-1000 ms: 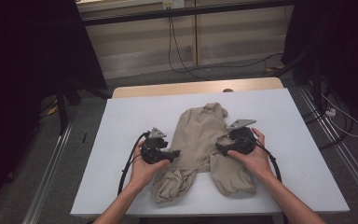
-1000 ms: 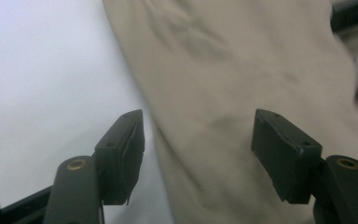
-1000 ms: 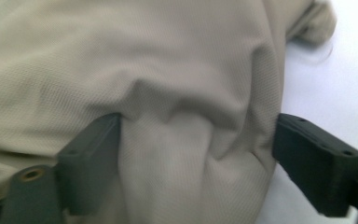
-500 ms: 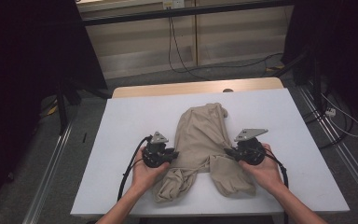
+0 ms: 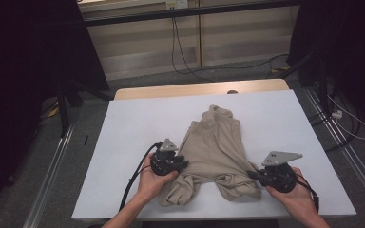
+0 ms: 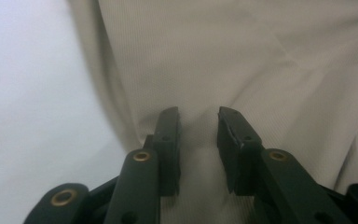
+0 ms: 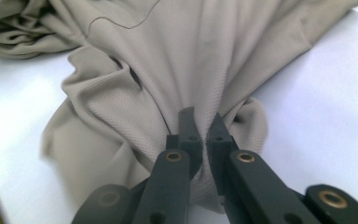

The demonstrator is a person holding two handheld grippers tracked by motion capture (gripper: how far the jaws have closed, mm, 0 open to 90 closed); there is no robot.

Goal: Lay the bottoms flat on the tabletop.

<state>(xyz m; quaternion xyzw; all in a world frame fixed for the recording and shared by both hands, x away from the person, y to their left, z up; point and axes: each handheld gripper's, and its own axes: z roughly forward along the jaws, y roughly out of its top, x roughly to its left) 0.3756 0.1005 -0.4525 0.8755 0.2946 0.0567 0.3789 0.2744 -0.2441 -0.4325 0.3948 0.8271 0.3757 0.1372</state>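
Note:
A beige garment (image 5: 216, 142) lies crumpled lengthwise on the white table (image 5: 138, 123), its bunched lower ends near the front edge. My left gripper (image 5: 184, 164) rests at the garment's left edge. In the left gripper view, my left gripper (image 6: 198, 122) stands open, its jaws apart over flat beige garment cloth (image 6: 242, 56). My right gripper (image 5: 253, 175) is at the garment's lower right corner. In the right gripper view, my right gripper (image 7: 201, 122) is shut on a gathered fold of the garment (image 7: 168, 56), which puckers around the tips.
A wooden strip (image 5: 199, 89) runs along the table's far edge. Metal rails (image 5: 52, 166) flank both sides on the floor, and cables (image 5: 185, 52) trail behind the table. Bare white tabletop stretches left and right of the garment.
My right gripper has moved toward the near right corner, dragging the garment's lower right part with it. My left gripper has shifted only slightly toward the front.

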